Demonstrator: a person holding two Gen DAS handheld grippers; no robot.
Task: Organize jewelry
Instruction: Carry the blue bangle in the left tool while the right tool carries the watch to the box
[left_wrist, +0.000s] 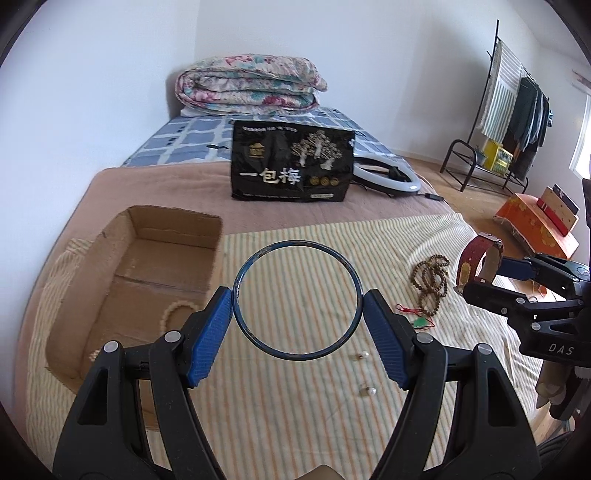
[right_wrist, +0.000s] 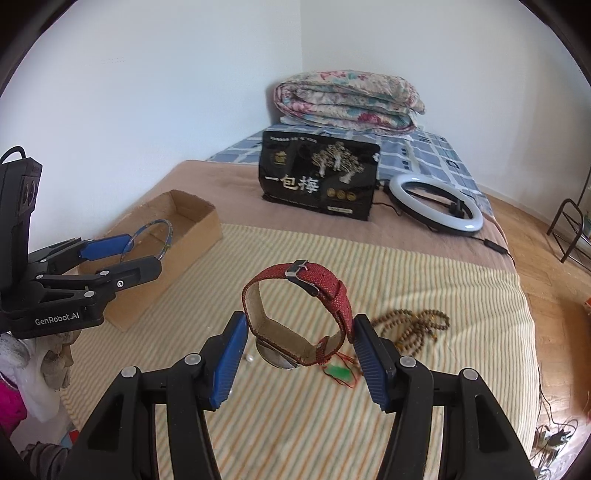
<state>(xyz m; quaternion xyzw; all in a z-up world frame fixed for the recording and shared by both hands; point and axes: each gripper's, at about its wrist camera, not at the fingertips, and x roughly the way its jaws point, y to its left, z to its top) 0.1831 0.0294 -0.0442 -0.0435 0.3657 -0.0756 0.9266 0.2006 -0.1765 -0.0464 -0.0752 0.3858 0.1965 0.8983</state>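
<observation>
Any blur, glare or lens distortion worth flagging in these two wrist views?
Left wrist view: sharp; blue bangle and pearl earrings crisp, strong fisheye bending at the edges, window slightly blown out. Right wrist view: red watch sharp, but the brown beads and green pendant behind it are smeared.

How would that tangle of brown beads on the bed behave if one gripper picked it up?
The brown bead strand lies in loose overlapping loops on the striped cloth, so it is probably floppy and would dangle. Its small round beads might slip between flat pads. It looks light, and a red cord beside it could snag.
</observation>
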